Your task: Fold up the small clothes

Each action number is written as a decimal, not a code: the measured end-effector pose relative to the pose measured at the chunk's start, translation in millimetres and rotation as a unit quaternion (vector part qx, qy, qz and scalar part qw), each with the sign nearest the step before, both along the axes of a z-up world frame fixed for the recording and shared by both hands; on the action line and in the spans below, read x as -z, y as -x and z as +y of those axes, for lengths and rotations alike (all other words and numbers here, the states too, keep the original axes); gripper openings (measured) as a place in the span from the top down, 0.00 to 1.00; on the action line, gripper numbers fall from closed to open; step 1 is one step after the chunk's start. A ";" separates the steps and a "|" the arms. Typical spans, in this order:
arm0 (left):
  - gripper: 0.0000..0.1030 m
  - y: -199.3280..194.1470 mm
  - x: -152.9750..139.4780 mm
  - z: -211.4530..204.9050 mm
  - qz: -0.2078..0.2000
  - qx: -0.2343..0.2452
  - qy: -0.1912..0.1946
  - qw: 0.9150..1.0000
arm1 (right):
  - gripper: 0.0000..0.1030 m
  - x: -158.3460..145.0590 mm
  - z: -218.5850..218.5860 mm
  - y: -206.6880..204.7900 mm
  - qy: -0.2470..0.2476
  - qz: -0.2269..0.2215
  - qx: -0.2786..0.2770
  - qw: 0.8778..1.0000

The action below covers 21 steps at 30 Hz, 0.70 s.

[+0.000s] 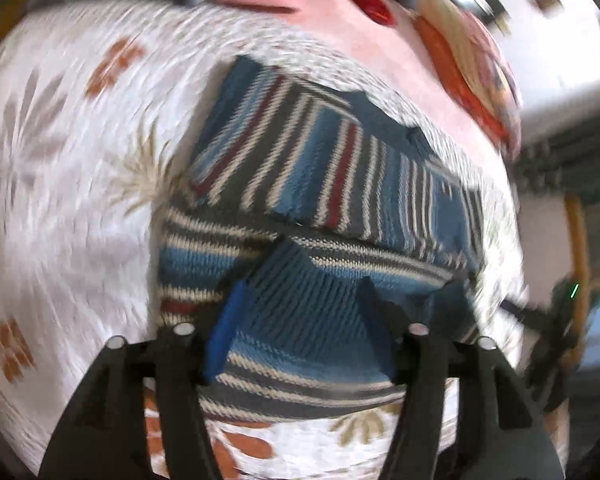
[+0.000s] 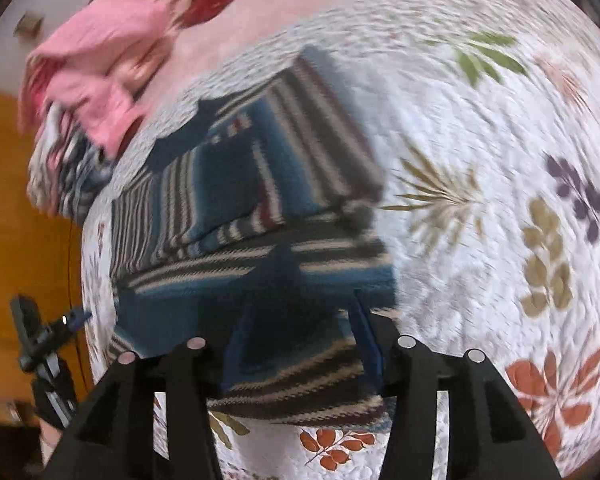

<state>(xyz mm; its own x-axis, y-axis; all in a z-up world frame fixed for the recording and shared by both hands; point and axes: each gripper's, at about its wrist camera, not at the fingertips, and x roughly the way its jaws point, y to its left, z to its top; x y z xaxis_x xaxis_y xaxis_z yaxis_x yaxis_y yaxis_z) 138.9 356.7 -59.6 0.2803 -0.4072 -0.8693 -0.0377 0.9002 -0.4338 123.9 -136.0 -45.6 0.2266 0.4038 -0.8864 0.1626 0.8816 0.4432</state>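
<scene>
Two tongs hang over a striped sweater that lies partly folded on a white quilt printed with leaves. The left tongs are spread, their blue-lined fingers standing at either side of the sweater's near fold; whether they touch the knit cannot be told through the blur. The right tongs are spread as well, over the near edge of the same sweater.

From the right wrist, the quilt fills the view from 12 to 5 o'clock. A pink garment tops a heap of clothes at 10 o'clock, just past the sweater. An orange panel lies at 9 o'clock, and the other tool shows at 8 o'clock.

From the left wrist, a pink sheet runs beyond the quilt at 12 to 1 o'clock. A patterned cushion lies at 2 o'clock, with a white wall behind it.
</scene>
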 end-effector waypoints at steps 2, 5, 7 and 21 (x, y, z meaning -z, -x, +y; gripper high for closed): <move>0.34 0.7 5.8 -5.0 0.000 0.016 -0.014 1.000 | 0.50 2.6 10.9 -3.3 0.000 0.003 -0.027 1.000; 0.34 0.6 18.1 -8.2 0.005 0.036 -0.045 0.998 | 0.46 9.7 25.0 -5.4 0.023 0.010 -0.066 0.998; 0.34 -0.7 25.7 -10.9 0.008 0.050 -0.064 0.997 | 0.45 14.7 29.2 -7.6 0.027 0.015 -0.084 0.996; 0.30 -7.2 82.6 -45.7 0.033 0.126 -0.172 0.976 | 0.42 57.8 49.5 -22.6 0.072 0.058 -0.135 0.987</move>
